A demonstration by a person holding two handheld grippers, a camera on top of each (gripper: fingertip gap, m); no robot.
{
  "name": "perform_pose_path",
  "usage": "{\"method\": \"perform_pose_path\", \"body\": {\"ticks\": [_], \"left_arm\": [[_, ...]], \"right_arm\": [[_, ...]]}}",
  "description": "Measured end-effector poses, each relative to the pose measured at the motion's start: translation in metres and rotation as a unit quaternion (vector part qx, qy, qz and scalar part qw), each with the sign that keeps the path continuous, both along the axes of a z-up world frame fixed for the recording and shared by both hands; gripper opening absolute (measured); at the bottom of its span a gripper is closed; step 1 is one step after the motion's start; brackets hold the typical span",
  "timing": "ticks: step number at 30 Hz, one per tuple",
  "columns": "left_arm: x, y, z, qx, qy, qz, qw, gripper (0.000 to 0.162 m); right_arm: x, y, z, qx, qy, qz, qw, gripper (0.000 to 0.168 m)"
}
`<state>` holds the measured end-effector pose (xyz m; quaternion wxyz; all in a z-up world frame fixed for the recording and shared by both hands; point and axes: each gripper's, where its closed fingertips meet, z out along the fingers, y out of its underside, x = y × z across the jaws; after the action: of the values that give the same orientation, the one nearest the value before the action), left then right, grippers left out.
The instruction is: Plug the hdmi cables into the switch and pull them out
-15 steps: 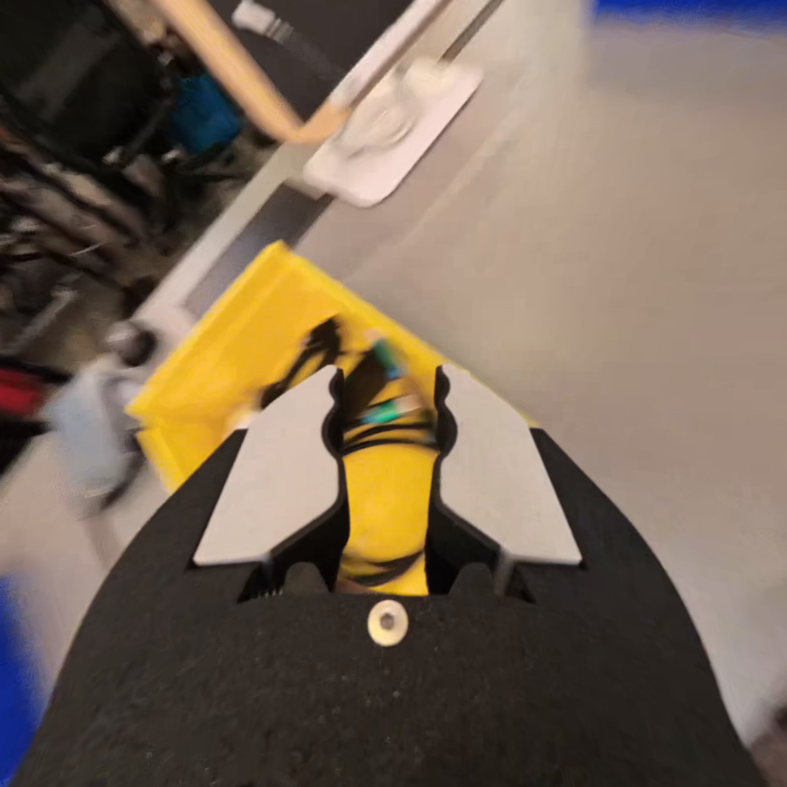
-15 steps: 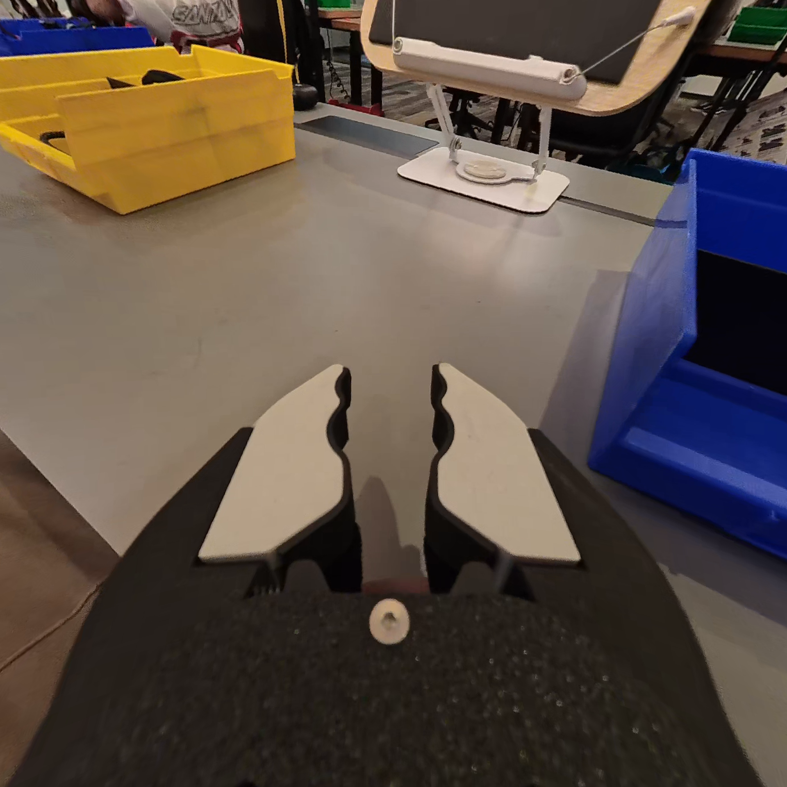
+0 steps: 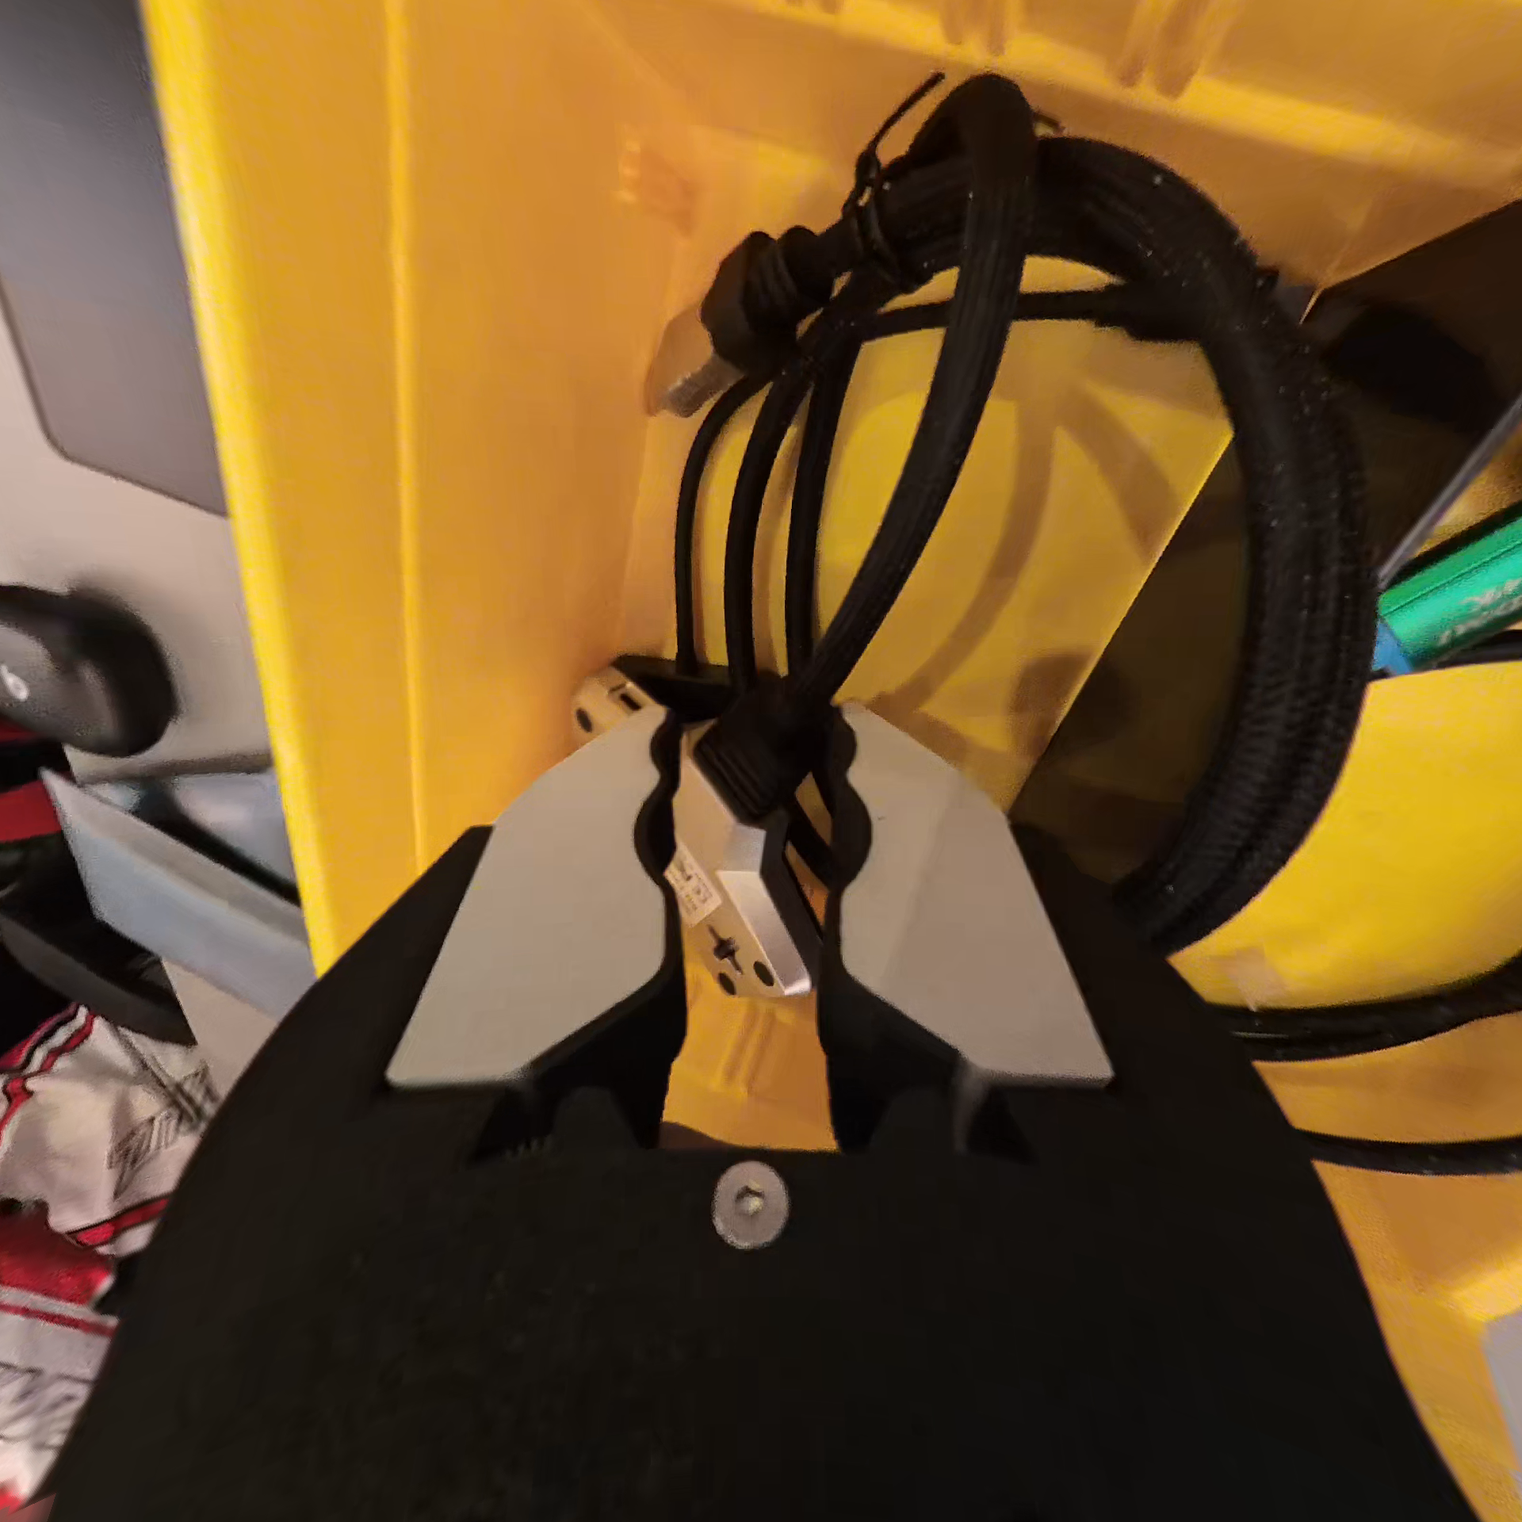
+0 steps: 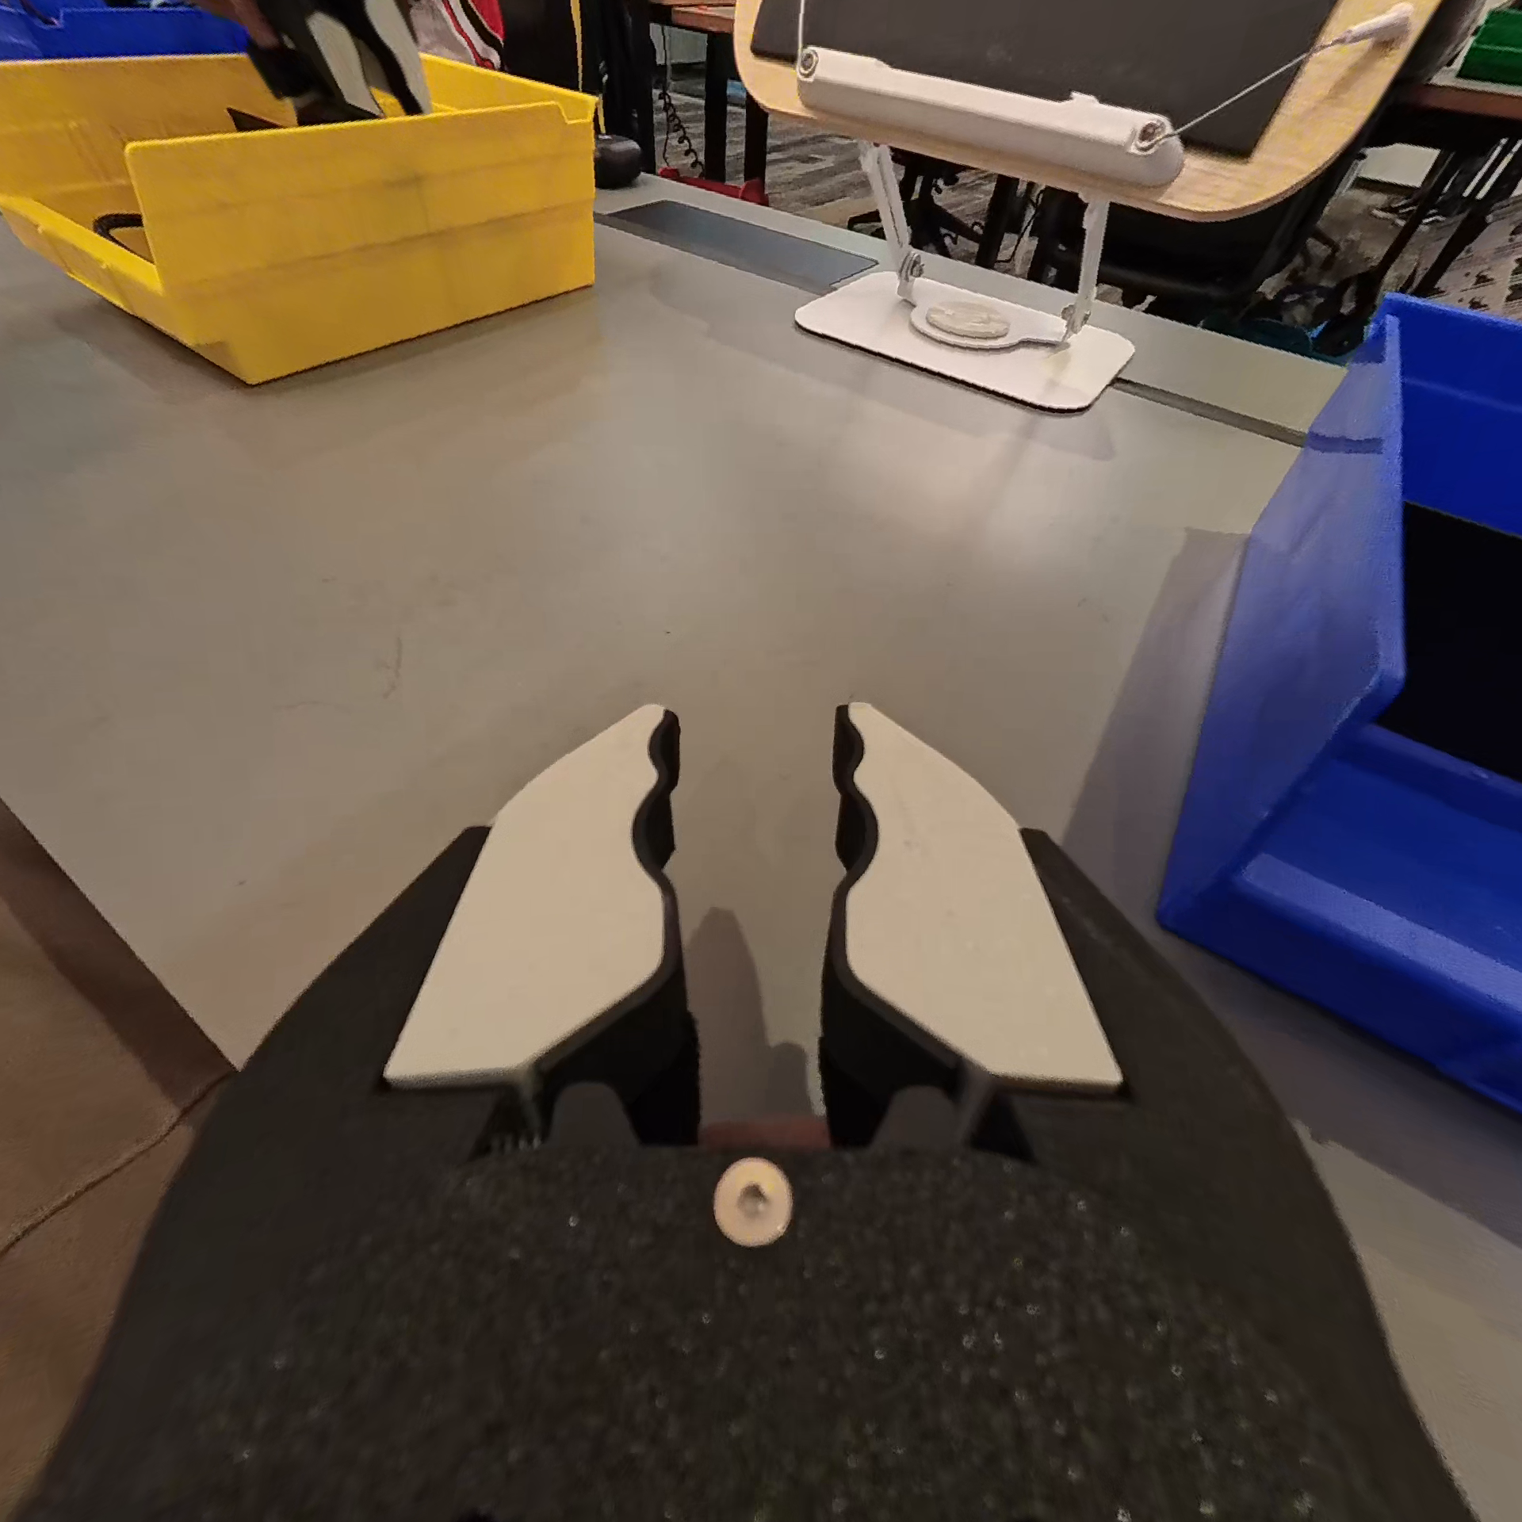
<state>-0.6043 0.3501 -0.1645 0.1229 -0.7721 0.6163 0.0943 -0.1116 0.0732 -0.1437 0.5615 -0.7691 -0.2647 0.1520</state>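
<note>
Your left wrist view alone shows the switch [image 3: 745,889], a small silver metal box with black cable leads, lying inside the yellow bin [image 3: 511,412] between the 2 grey fingers of your left gripper [image 3: 753,741]. The jaws stand a little apart on either side of it; whether the pads press it you cannot tell. A coiled black braided HDMI cable [image 3: 1285,494] (one silver plug [image 3: 688,362] exposed) rests just behind the switch on the bin floor, with a green item [image 3: 1458,593] at the right edge.

Your right wrist view shows what the left does not: the grey tabletop [image 4: 494,576], the yellow bin [image 4: 371,222] far left with your left gripper [image 4: 346,66] dipping steeply into it, a white stand [image 4: 964,338] carrying a wood-edged board, and a blue bin [image 4: 1334,741] nearby at right. Your right gripper [image 4: 758,725] hovers low over bare table, jaws parted and empty.
</note>
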Motion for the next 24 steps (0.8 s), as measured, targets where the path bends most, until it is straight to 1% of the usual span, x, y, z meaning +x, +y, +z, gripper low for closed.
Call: {"method": "perform_pose_path", "body": {"ticks": [3, 5, 6, 8, 10, 11, 13, 15, 17, 19, 20, 22, 24], "left_arm": [[0.001, 0.002, -0.004, 0.004, 0.021, -0.029, 0.999, 0.028], [-0.001, 0.001, 0.003, 0.008, 0.021, -0.013, 1.0, 0.027], [-0.001, 0.002, 0.013, 0.028, 0.009, -0.009, 1.0, 0.026], [0.003, 0.003, 0.045, 0.053, -0.058, 0.023, 0.997, 0.022], [0.005, 0.001, 0.093, 0.084, -0.14, 0.057, 0.985, 0.015], [0.009, -0.004, 0.118, 0.089, -0.191, 0.076, 0.975, 0.014], [0.018, -0.014, 0.17, 0.124, -0.279, 0.086, 0.948, 0.015], [0.031, -0.032, 0.214, 0.138, -0.353, 0.089, 0.921, 0.014], [0.053, -0.053, 0.253, 0.143, -0.436, 0.082, 0.885, 0.014], [0.08, -0.077, 0.282, 0.133, -0.525, 0.073, 0.838, 0.014], [0.094, -0.086, 0.289, 0.125, -0.562, 0.081, 0.814, 0.014], [0.121, -0.101, 0.289, 0.094, -0.63, 0.117, 0.762, 0.014], [0.154, -0.116, 0.267, 0.027, -0.686, 0.168, 0.708, 0.014]], "right_arm": [[-0.002, 0.001, -0.001, -0.003, -0.003, 0.003, 1.0, 0.034], [-0.003, 0.001, -0.001, -0.004, 0.002, 0.006, 1.0, 0.033], [-0.004, 0.001, 0.0, -0.003, 0.005, 0.009, 1.0, 0.033], [-0.007, 0.002, 0.002, 0.001, 0.013, 0.02, 1.0, 0.033], [-0.011, 0.001, 0.004, 0.007, 0.009, 0.038, 0.999, 0.033], [-0.013, 0.001, 0.004, 0.012, 0.003, 0.046, 0.999, 0.033], [-0.017, 0.001, 0.006, 0.018, -0.002, 0.059, 0.998, 0.033], [-0.022, 0.0, 0.009, 0.017, 0.01, 0.071, 0.997, 0.033], [-0.025, -0.003, 0.012, 0.015, 0.022, 0.079, 0.997, 0.033], [-0.025, -0.005, 0.018, 0.023, 0.031, 0.081, 0.996, 0.033], [-0.025, -0.006, 0.02, 0.028, 0.034, 0.082, 0.996, 0.033], [-0.027, -0.007, 0.026, 0.036, 0.039, 0.088, 0.995, 0.033], [-0.033, -0.008, 0.031, 0.044, 0.04, 0.105, 0.993, 0.033]]}}
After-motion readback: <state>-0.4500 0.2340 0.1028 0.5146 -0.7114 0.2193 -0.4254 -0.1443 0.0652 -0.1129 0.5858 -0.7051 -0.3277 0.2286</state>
